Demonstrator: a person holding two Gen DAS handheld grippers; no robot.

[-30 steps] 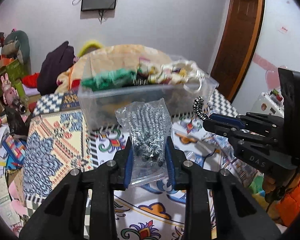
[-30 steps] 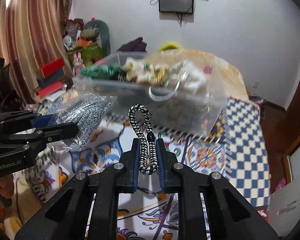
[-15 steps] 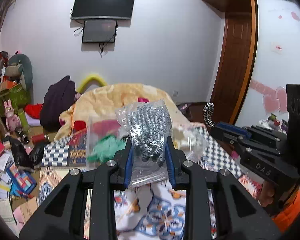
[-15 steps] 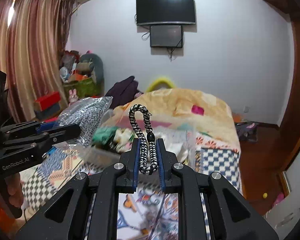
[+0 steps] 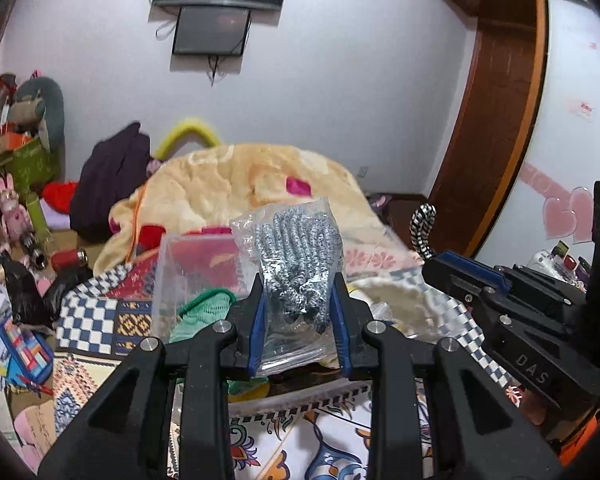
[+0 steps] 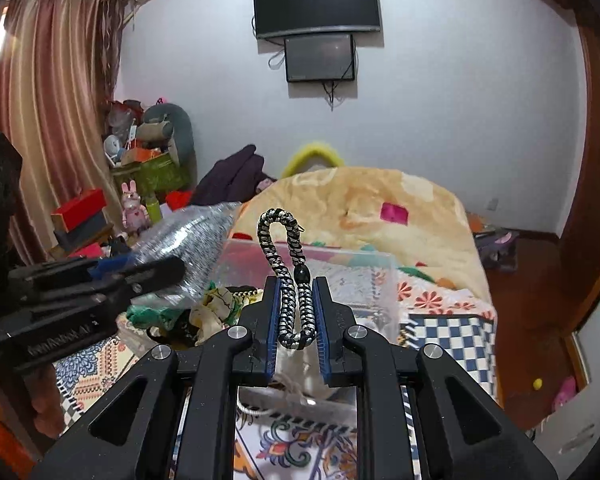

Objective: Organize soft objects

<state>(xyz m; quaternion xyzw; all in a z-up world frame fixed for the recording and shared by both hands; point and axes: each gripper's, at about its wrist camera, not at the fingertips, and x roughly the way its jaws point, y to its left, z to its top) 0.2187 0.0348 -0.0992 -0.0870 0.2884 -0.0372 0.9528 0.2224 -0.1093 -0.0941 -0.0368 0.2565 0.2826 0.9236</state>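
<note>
My left gripper [image 5: 298,312] is shut on a clear plastic bag of grey-and-white braided cords [image 5: 296,264], held up over a clear plastic bin [image 5: 168,280] of soft things. My right gripper [image 6: 296,312] is shut on a black-and-white braided cord loop [image 6: 282,240] with a black bead, also held above the bin [image 6: 384,280]. The loop also shows in the left wrist view [image 5: 422,228], above the right gripper [image 5: 460,276]. The bag [image 6: 188,244] and the left gripper [image 6: 140,272] show at the left of the right wrist view.
The bin stands on a bed with a patterned cover [image 5: 100,320]. A yellow blanket [image 5: 236,188] is heaped behind it. Green mesh [image 5: 204,304] and pale fabric lie in the bin. Toys and boxes [image 6: 140,184] crowd the left side. A wooden door [image 5: 496,120] is at the right.
Both grippers have risen and moved forward with their loads. The bin was level with them a second ago and now lies below and just ahead of the fingertips.
</note>
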